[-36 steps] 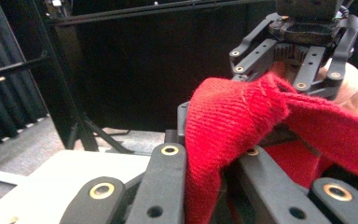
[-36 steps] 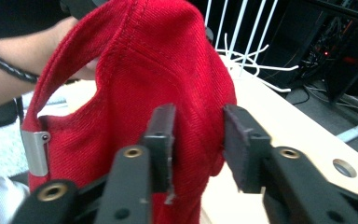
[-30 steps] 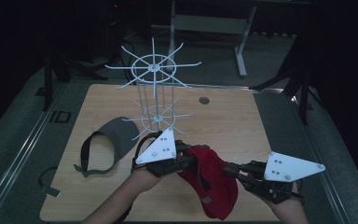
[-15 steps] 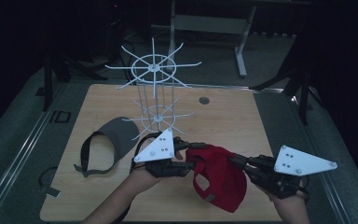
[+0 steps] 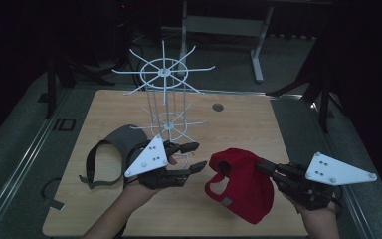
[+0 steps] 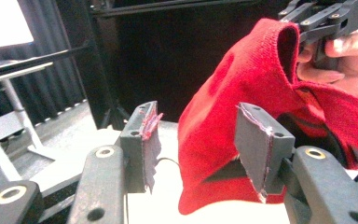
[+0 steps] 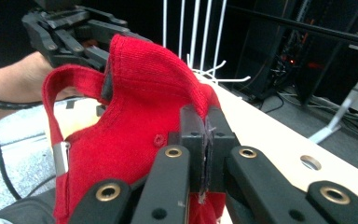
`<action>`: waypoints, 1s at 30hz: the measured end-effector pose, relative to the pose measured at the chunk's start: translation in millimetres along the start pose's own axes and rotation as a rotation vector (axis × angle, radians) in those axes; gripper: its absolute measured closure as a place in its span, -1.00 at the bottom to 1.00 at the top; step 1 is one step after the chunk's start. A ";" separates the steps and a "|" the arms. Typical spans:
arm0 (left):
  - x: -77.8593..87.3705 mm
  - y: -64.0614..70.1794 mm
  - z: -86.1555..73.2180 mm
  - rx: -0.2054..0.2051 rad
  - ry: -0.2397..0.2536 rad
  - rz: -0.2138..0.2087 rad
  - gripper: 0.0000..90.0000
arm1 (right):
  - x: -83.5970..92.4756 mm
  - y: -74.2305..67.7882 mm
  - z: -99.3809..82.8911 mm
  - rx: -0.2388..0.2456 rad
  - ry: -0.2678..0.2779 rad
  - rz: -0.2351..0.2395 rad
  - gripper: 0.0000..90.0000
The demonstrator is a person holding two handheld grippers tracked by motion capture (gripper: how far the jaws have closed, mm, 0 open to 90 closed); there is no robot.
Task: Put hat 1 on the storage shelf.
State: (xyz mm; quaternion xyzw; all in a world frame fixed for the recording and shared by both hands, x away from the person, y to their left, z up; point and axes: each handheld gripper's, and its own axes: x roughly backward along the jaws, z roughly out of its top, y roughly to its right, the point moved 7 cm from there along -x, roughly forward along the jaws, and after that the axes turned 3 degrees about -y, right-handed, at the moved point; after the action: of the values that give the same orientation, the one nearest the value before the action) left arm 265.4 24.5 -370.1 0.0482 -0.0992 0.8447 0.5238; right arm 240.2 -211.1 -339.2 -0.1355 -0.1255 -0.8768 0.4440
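Above the counter (image 5: 258, 124), front right, the red cap (image 5: 241, 186) hangs pinched in the right gripper (image 5: 263, 168), jaws clamped on its fabric. Left gripper (image 5: 196, 157) has just been opening, jaws apart and off the cap, nothing between them. Step looks like hand-off finished; next probably means carrying the cap to the white rack (image 5: 164, 99) and hooking it on a prong.

A white wire rack (image 5: 163, 102) stands mid-table (image 5: 238, 124); a grey visor (image 5: 112, 149) lies left of it.
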 end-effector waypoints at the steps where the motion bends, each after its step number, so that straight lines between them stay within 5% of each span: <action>1: 2.2 -0.1 -2.5 0.001 0.000 0.001 0.08 | 0.6 1.2 0.2 -0.008 0.003 -0.004 0.97; 7: 9.2 3.3 -26.5 0.004 -0.017 0.005 -0.01 | 6.2 9.5 4.4 -0.025 0.018 -0.036 0.97; 17: 17.8 3.6 -69.2 0.071 -0.032 0.014 -0.26 | 18.7 23.9 28.6 -0.026 0.074 -0.106 0.97; 21: 19.9 -1.0 -90.0 0.104 -0.064 0.056 -0.68 | 20.5 33.3 39.6 -0.028 0.085 -0.135 0.97; 30: 22.1 -1.6 -143.5 0.145 -0.167 0.079 -0.71 | 14.5 52.9 61.7 -0.028 0.088 -0.205 0.97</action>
State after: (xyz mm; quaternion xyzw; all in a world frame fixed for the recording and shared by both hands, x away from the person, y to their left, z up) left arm 260.3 75.9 -505.8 0.1522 -0.0829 0.8627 0.4750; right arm 282.7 -231.2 -271.4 -0.0896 -0.1069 -0.9244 0.3549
